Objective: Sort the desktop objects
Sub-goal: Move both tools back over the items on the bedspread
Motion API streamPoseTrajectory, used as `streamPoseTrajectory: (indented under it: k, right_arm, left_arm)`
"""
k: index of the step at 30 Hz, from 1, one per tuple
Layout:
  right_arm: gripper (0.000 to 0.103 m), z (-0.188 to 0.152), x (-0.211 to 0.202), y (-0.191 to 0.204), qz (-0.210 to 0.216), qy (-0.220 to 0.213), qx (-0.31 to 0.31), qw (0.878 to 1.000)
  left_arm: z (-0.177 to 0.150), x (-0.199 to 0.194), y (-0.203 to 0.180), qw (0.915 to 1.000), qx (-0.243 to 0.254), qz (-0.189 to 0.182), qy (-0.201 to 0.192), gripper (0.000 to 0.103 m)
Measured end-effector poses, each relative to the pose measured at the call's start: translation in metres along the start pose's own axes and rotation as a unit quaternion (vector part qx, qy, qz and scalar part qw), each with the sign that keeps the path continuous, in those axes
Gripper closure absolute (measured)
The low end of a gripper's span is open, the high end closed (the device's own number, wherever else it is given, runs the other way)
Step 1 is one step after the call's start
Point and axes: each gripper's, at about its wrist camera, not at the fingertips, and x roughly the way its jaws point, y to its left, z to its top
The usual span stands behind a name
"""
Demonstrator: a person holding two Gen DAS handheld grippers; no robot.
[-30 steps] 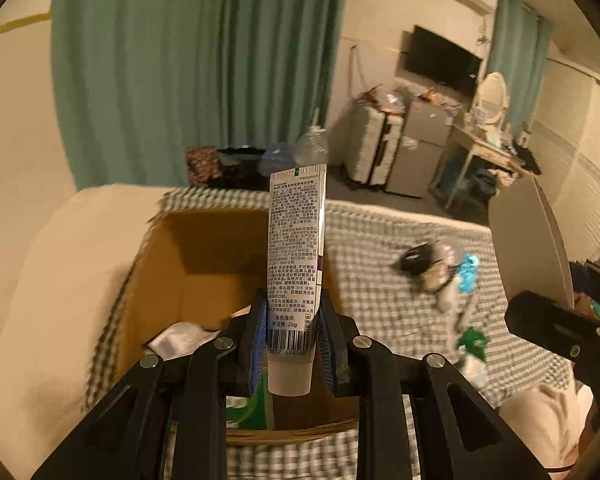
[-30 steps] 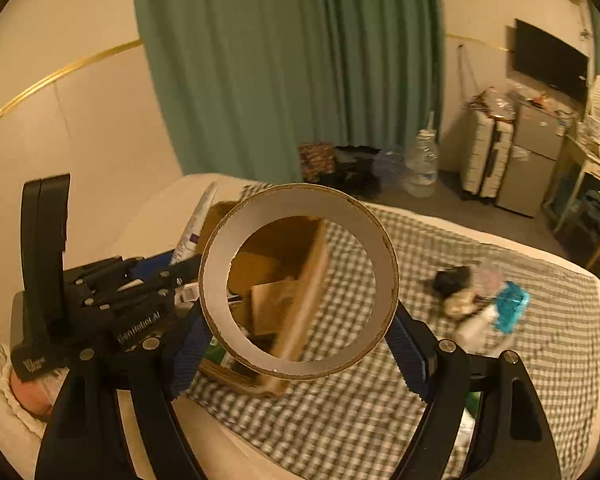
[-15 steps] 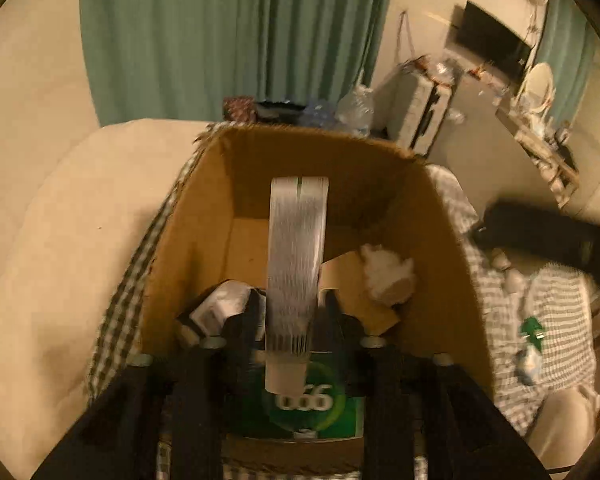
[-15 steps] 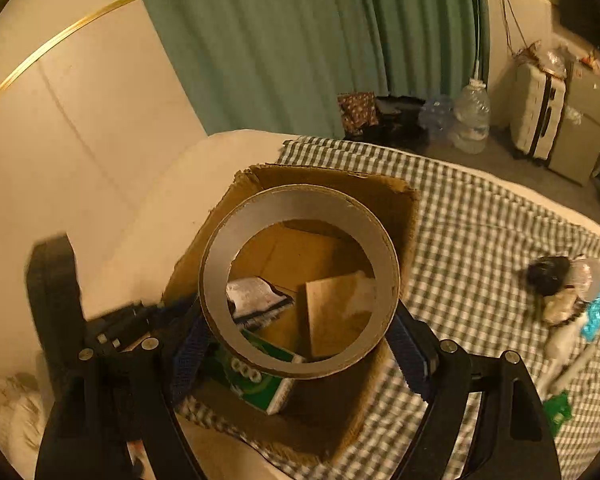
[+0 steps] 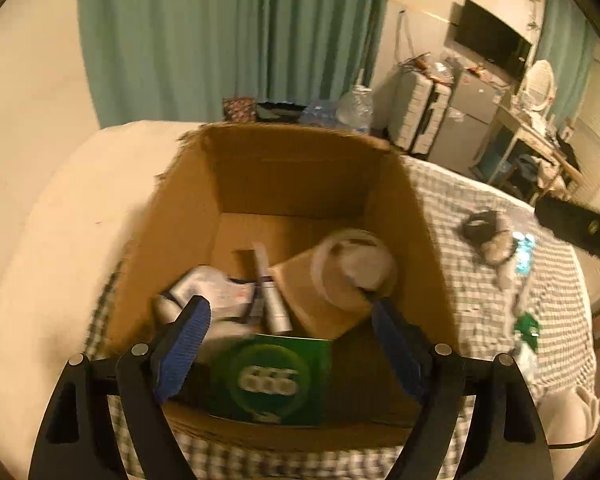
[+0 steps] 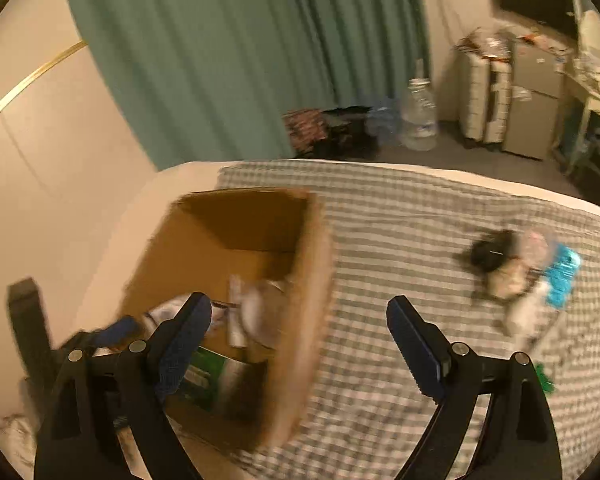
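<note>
Left tongs: standing spread above the cardboard box, having just been opening, nothing between the pads.
Right tongs: gaping wide over the box's right wall, having just been opening, holding nothing.
Green packet: lying at 6 o'clock in the box.
Tube: lying mid-box.
Tape roll: leaning at 3 o'clock inside the box.
Small clutter: sitting at 2 o'clock on the checked bed cover.

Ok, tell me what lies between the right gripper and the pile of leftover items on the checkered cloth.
Nothing visible: only bare checkered cloth lies between the open, empty right gripper and the pile. The cardboard box sits off to its left.
</note>
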Motion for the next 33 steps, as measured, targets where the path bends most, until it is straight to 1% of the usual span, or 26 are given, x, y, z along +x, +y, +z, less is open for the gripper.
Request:
streamPoseTrajectory:
  k: [4,8,13,16,18,22,24,26,28,29,33]
  right_arm:
    - [0.013,-0.015,-0.026,-0.043,-0.032,-0.004,0.025,0.999]
    - [0.013,-0.029,-0.058,-0.087,-0.069,-0.018,0.038,0.997]
    - [0.013,-0.052,-0.094,-0.144,-0.114,-0.034,0.061,0.991]
    - [0.013,-0.068,-0.112,-0.178,-0.147,-0.049,0.083,0.984]
    - [0.013,-0.08,-0.119,-0.198,-0.164,-0.052,0.093,0.981]
    - [0.013,-0.095,-0.12,-0.235,-0.159,-0.041,0.126,0.978]
    - [0.013,-0.102,-0.114,-0.248,-0.15,-0.033,0.143,0.978]
    - [0.013,-0.109,-0.107,-0.26,-0.144,-0.024,0.16,0.976]
    - [0.013,-0.113,-0.102,-0.27,-0.137,-0.019,0.17,0.976]
    - [0.013,-0.116,-0.1,-0.275,-0.133,-0.017,0.177,0.975]
    - [0.013,-0.123,-0.094,-0.288,-0.119,-0.012,0.2,0.972]
  left_arm:
    - [-0.002,-0.011,-0.044,0.9996,-0.005,-0.028,-0.005,0.01]
    - [-0.013,-0.015,-0.096,0.9988,0.003,-0.048,-0.004,0.007]
    - [-0.033,-0.009,-0.162,0.9964,0.043,-0.074,0.0,0.006]
    - [-0.054,-0.003,-0.206,0.9921,0.073,-0.102,-0.013,0.006]
    - [-0.068,0.003,-0.228,0.9888,0.09,-0.118,-0.008,0.006]
    - [-0.095,0.027,-0.272,0.983,0.128,-0.128,0.029,0.006]
    - [-0.104,0.04,-0.29,0.9808,0.148,-0.121,0.039,0.006]
    - [-0.111,0.05,-0.304,0.9774,0.165,-0.125,0.045,0.006]
    - [-0.118,0.06,-0.318,0.9724,0.182,-0.136,0.055,0.006]
    - [-0.121,0.067,-0.325,0.9686,0.195,-0.143,0.059,0.006]
    - [-0.133,0.088,-0.349,0.9554,0.241,-0.154,0.074,0.006]
